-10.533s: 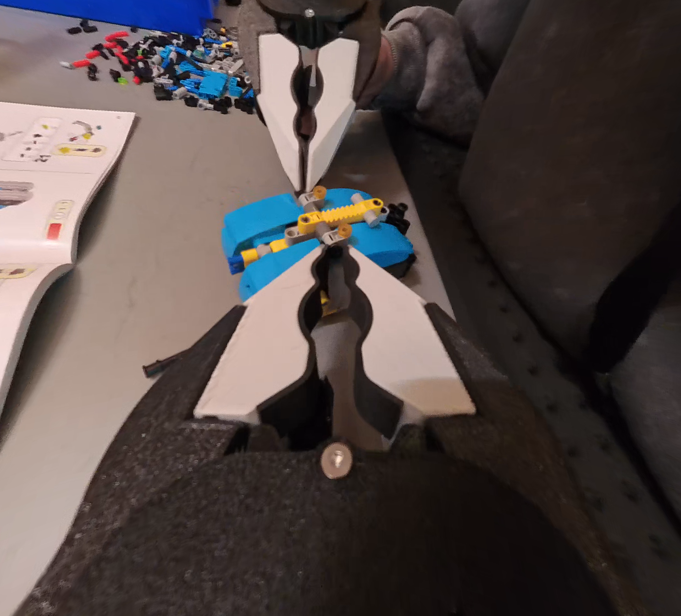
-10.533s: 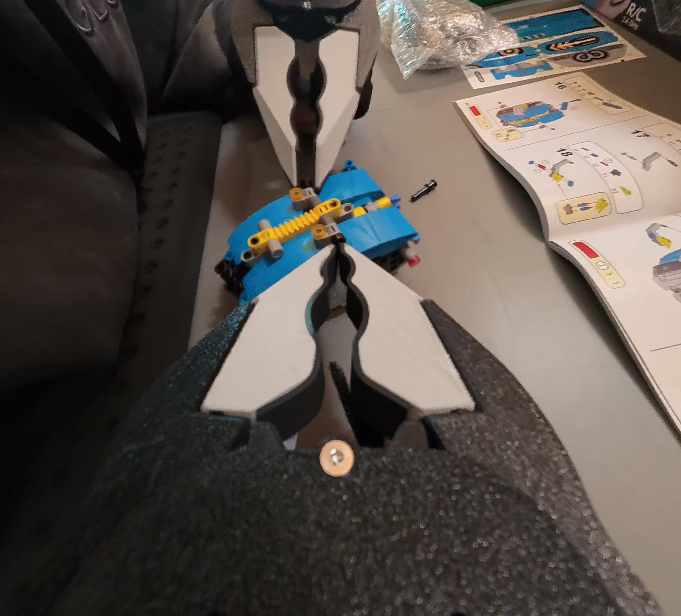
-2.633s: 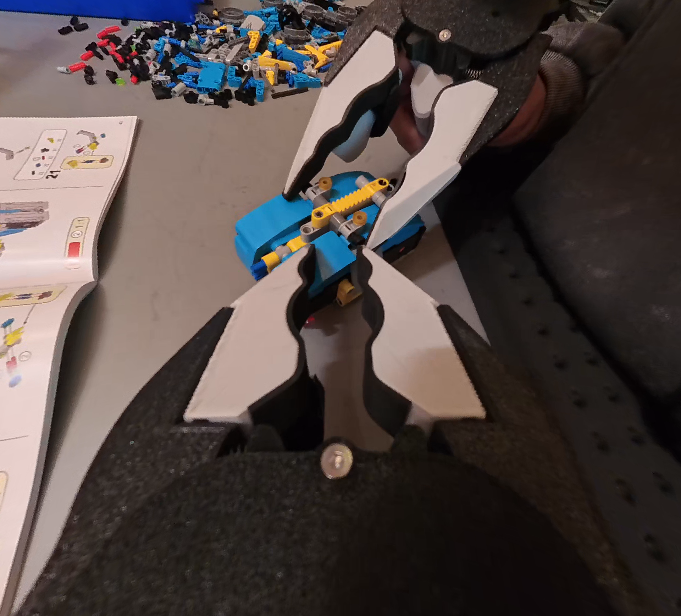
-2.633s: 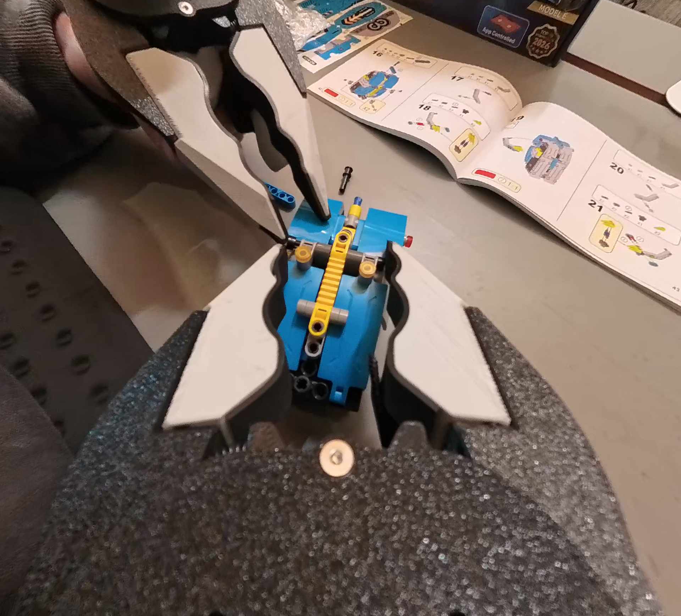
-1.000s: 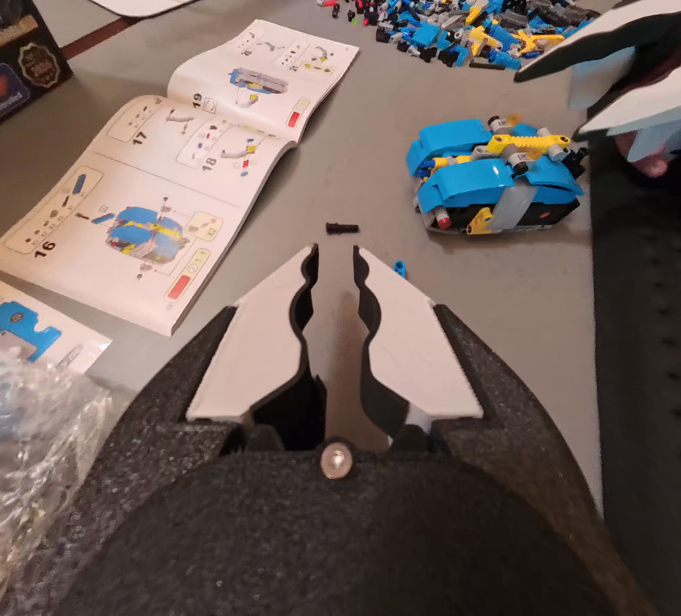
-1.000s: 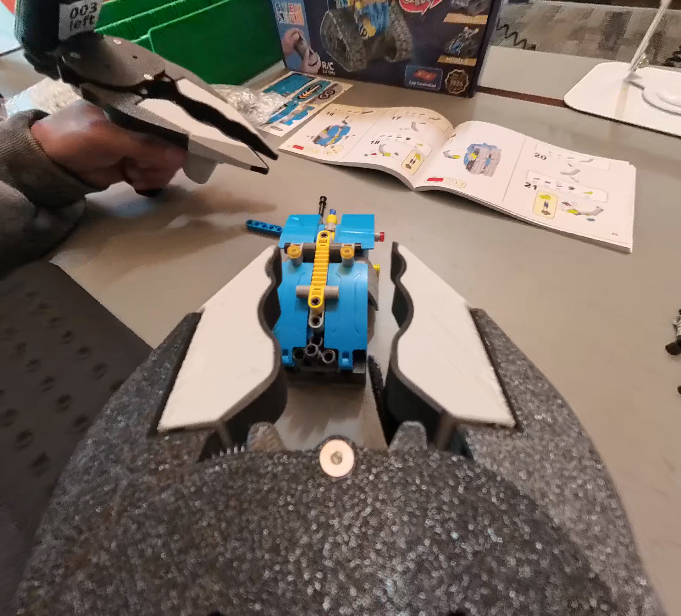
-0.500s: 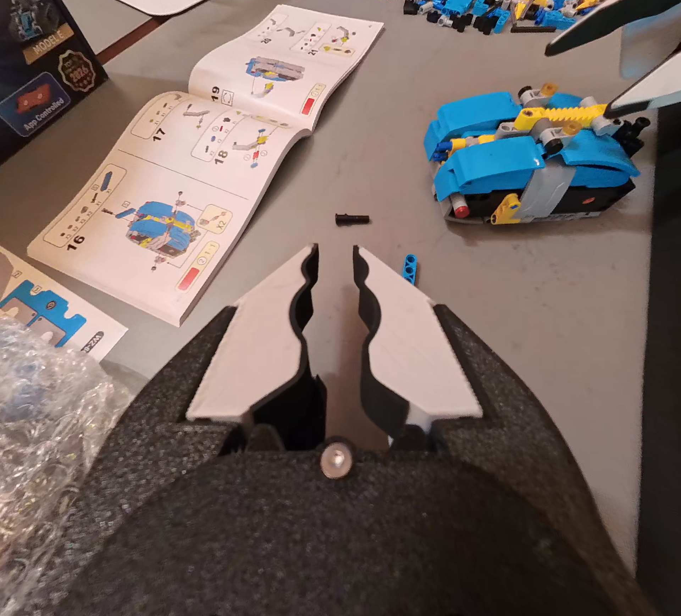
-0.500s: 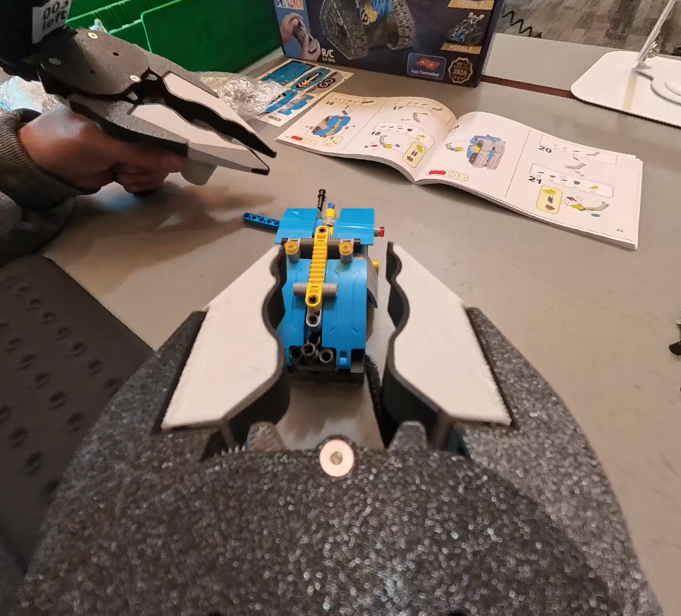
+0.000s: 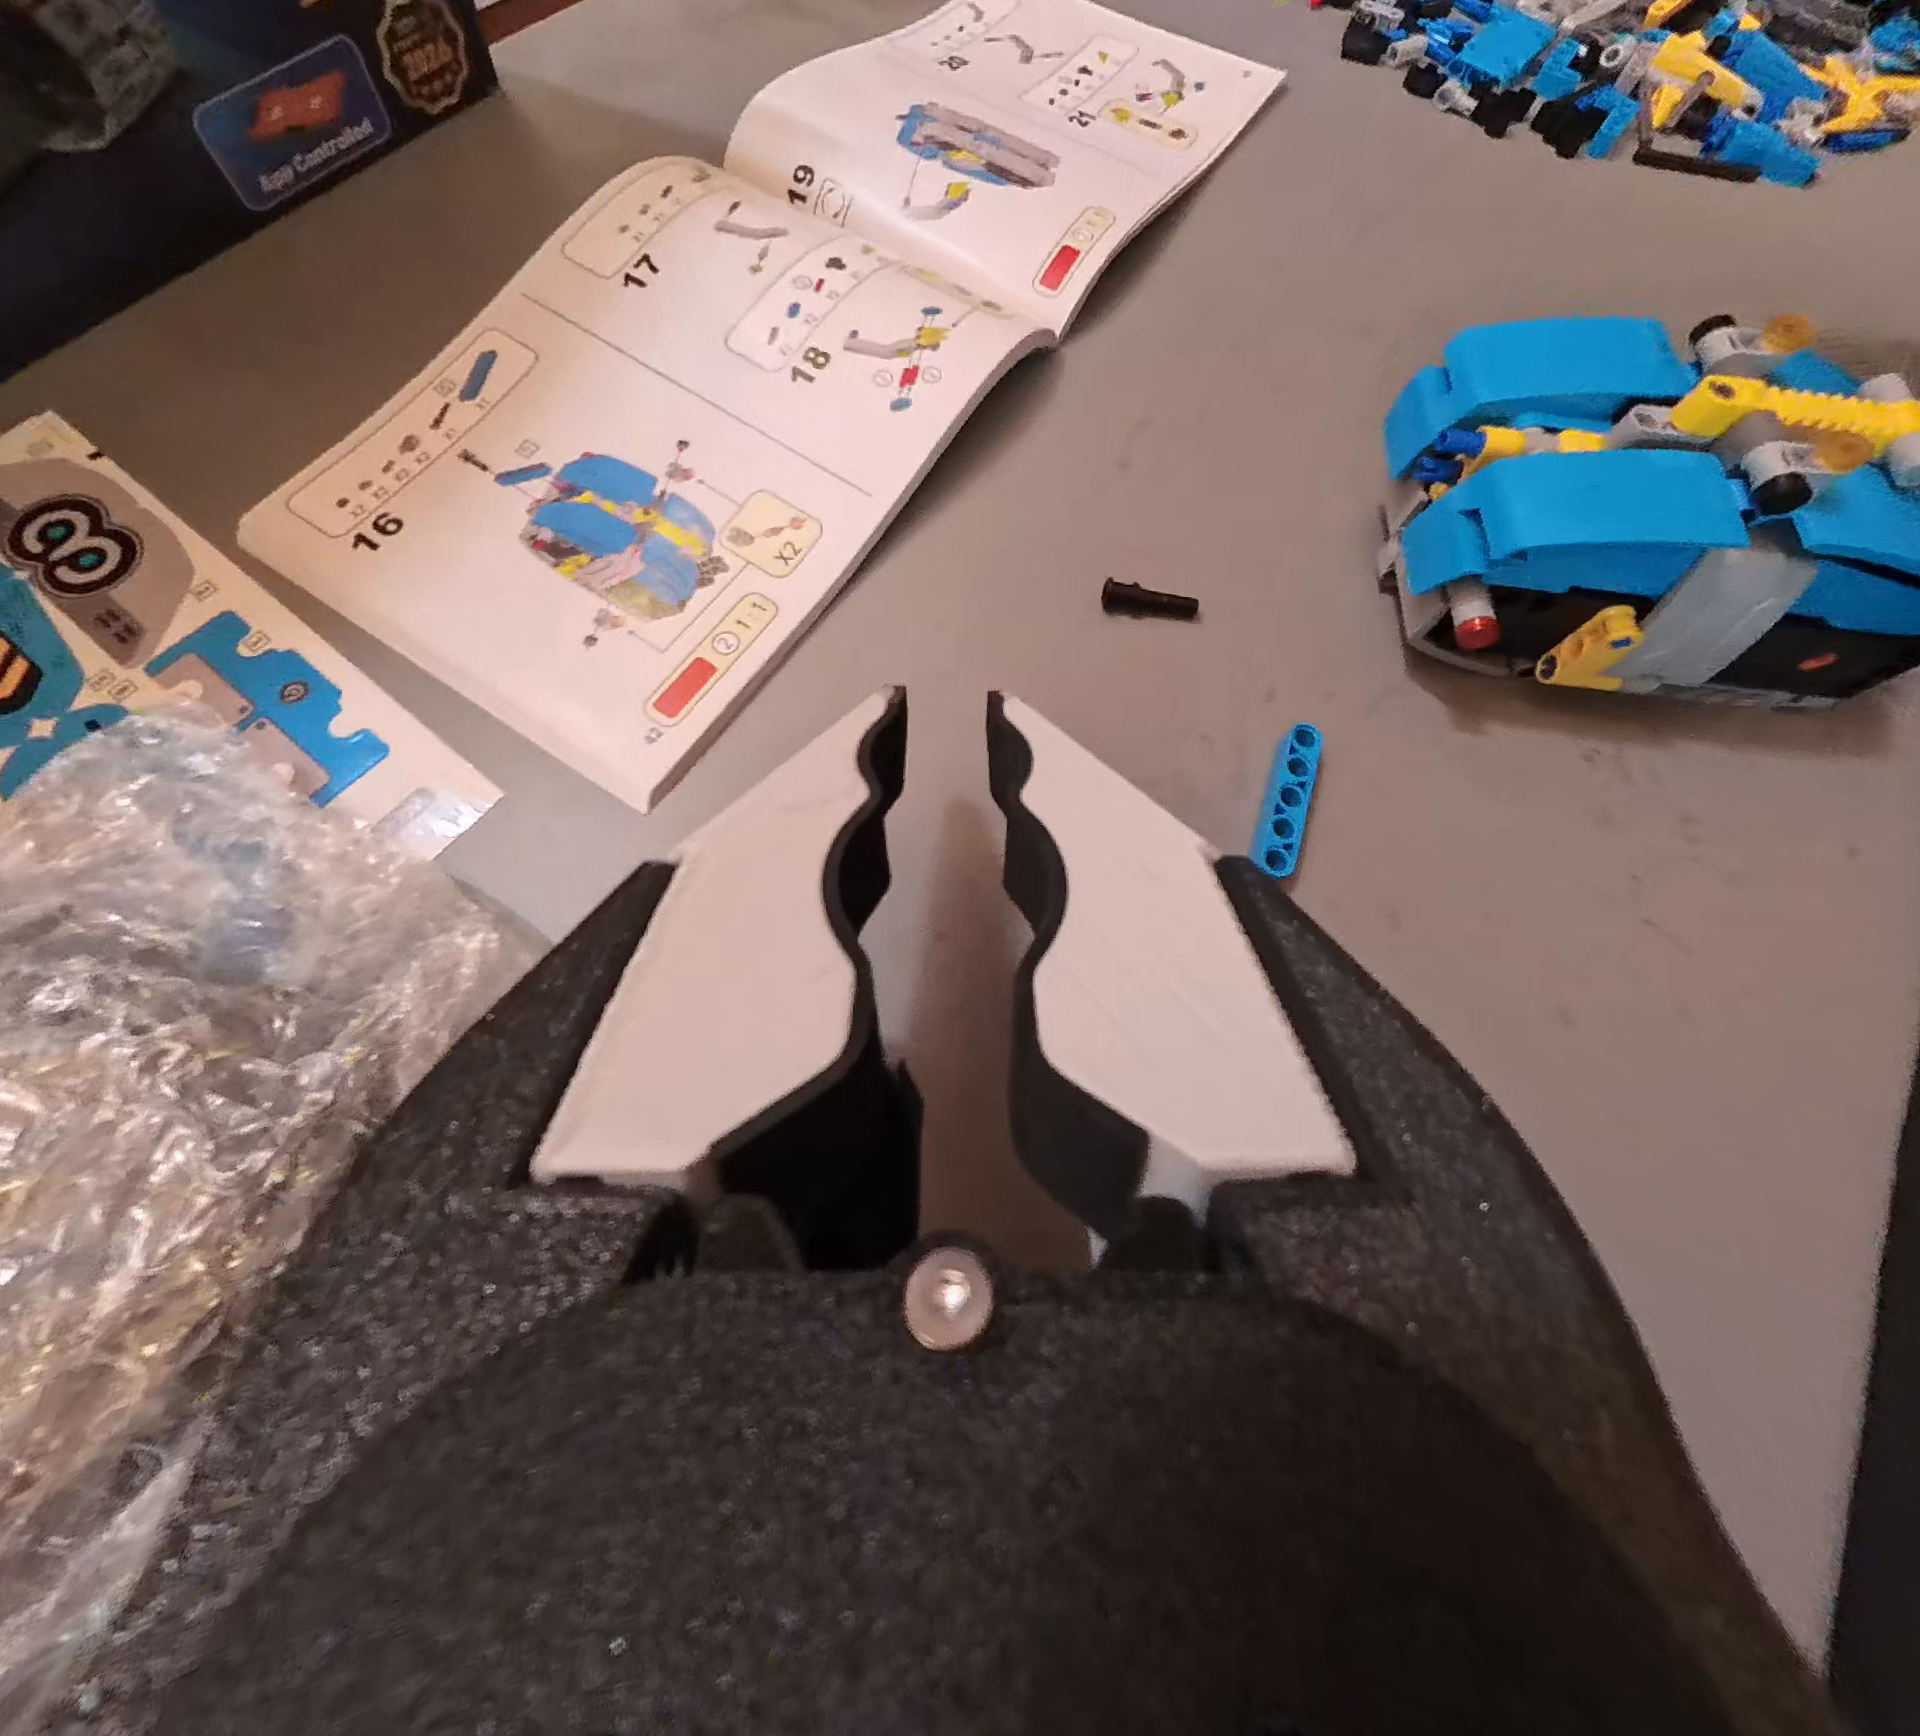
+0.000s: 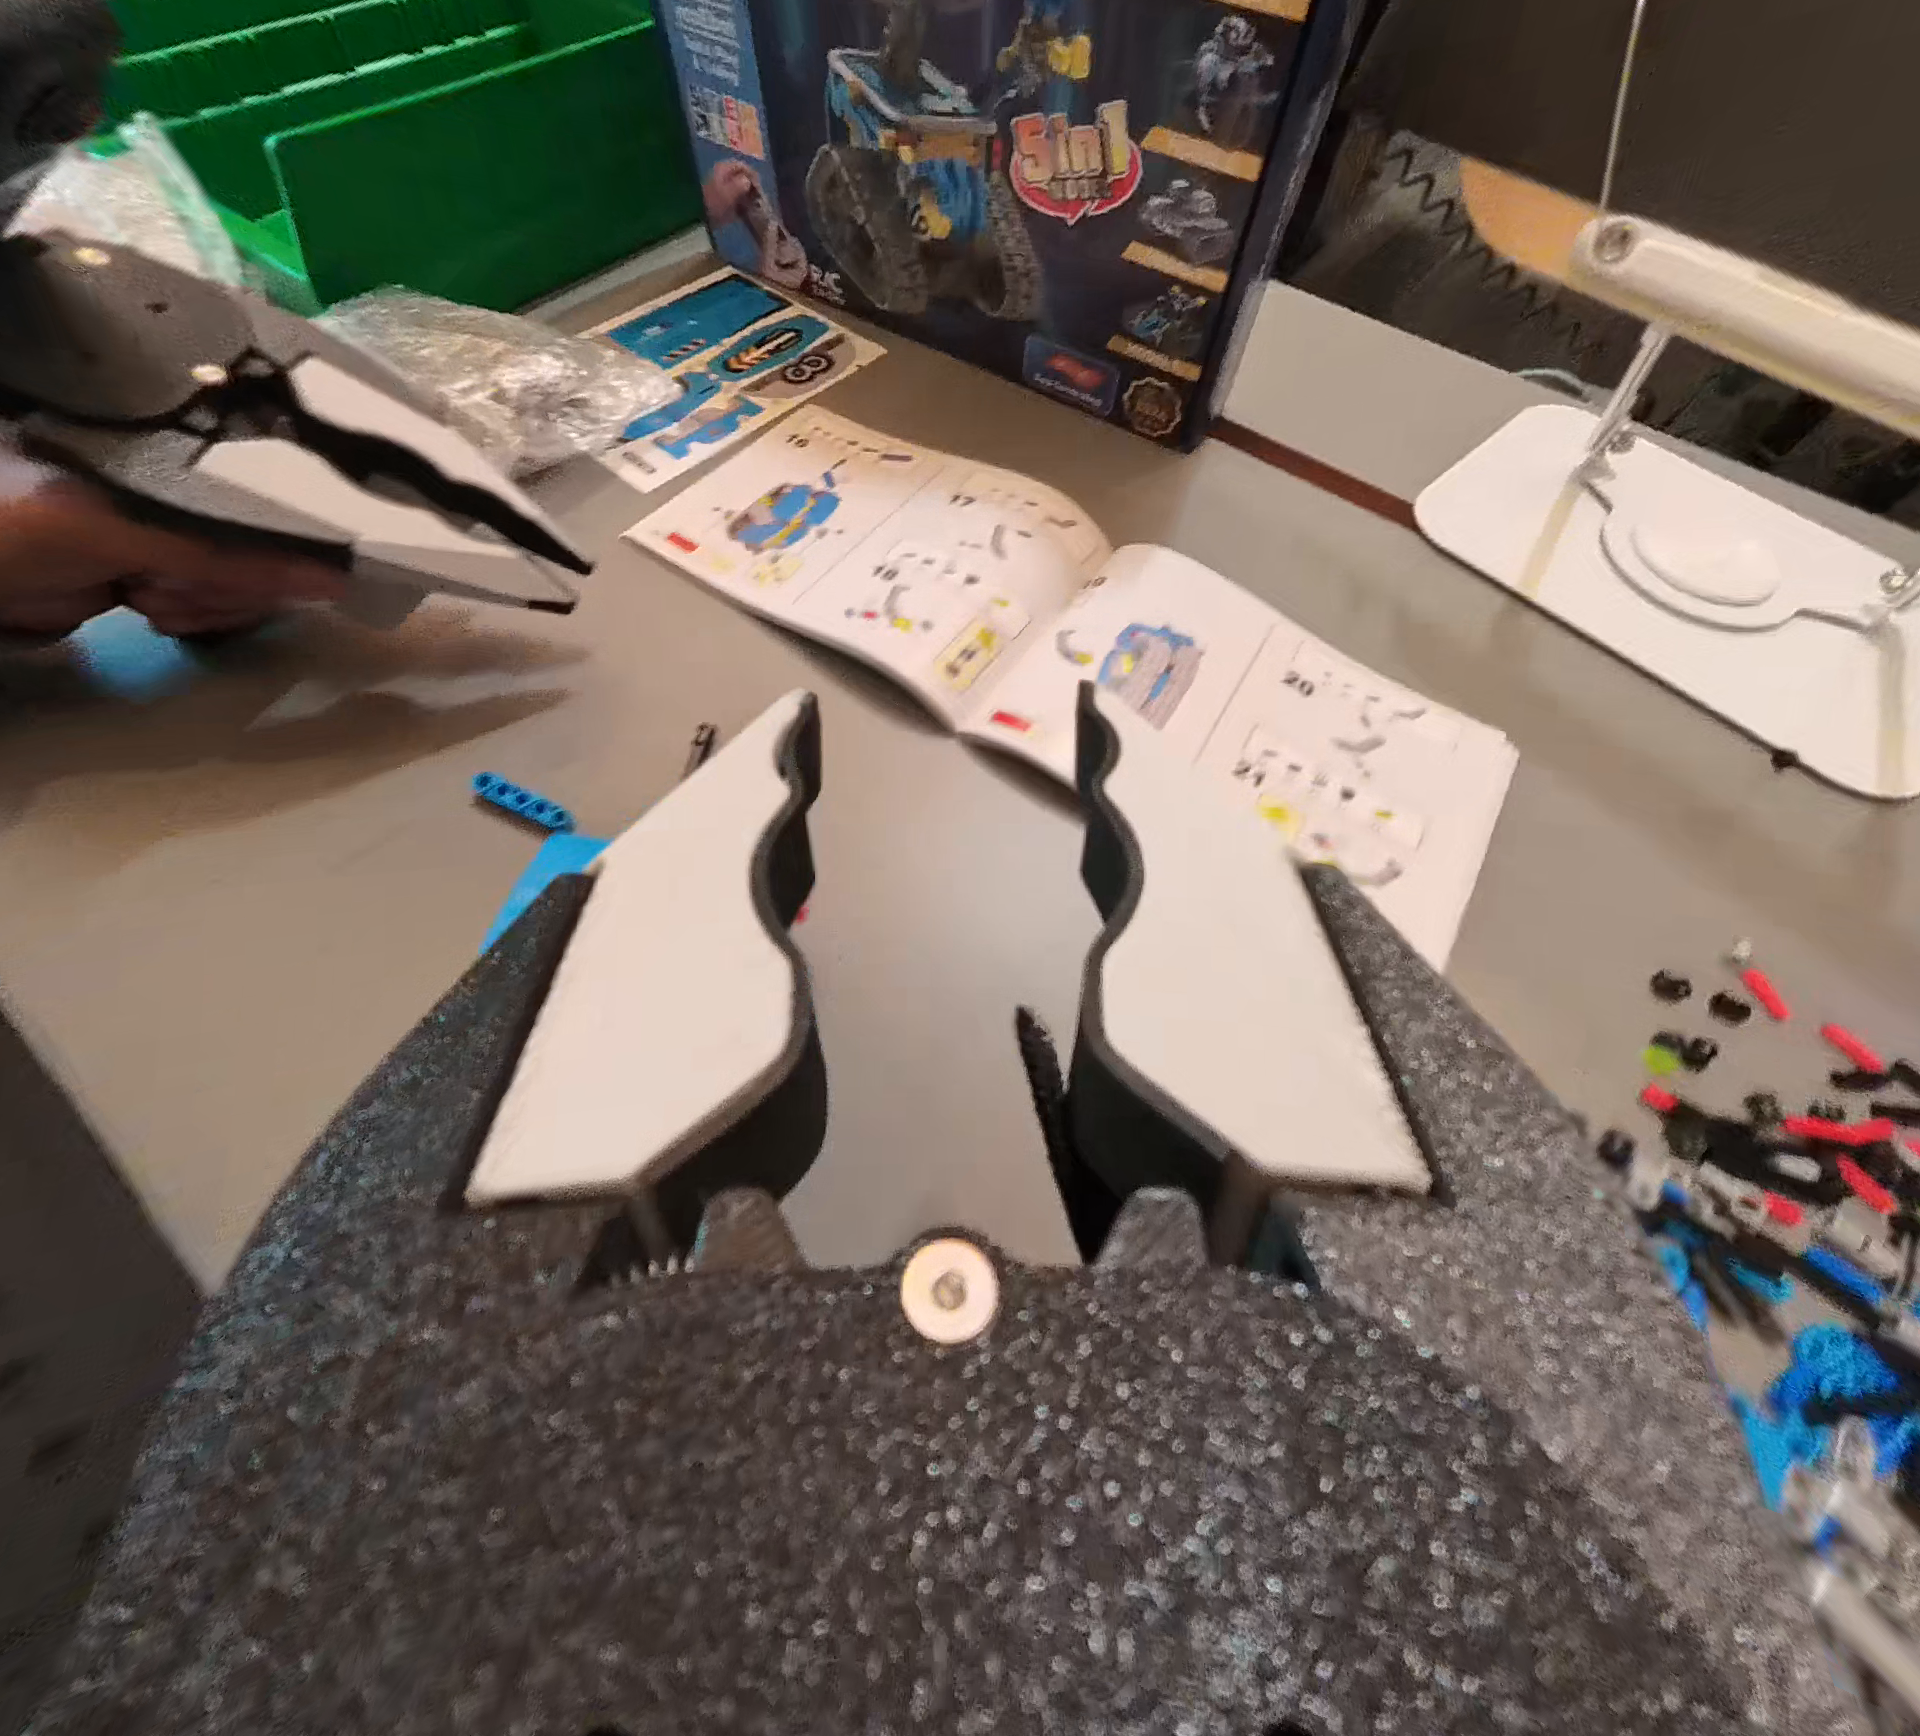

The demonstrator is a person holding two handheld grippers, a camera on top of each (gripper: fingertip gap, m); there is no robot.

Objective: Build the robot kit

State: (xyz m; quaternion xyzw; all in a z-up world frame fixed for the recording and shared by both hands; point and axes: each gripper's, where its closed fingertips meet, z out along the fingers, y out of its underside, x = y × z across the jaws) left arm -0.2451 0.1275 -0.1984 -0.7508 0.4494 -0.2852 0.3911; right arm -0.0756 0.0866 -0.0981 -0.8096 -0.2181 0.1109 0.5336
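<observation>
My left tongs (image 9: 943, 699) hang just above the table (image 9: 1558, 1011), jaws a little apart and holding nothing. A short black pin (image 9: 1149, 597) lies just ahead of the tips, and a small blue beam (image 9: 1286, 799) lies just beside the right jaw. The half-built blue and yellow model (image 9: 1662, 502) sits off to the right, touched by neither tool.

My right tongs (image 10: 943, 720) are spread wide and empty too, over bare table; a blue corner of the model peeks out beside the left jaw.

Ahead lies the open instruction booklet (image 10: 1039, 626), behind it the kit box (image 10: 987, 107) and a green bin (image 10: 416, 128). Loose parts (image 9: 1621, 24) are heaped far right, crumpled plastic wrap (image 9: 187, 980) near left.
</observation>
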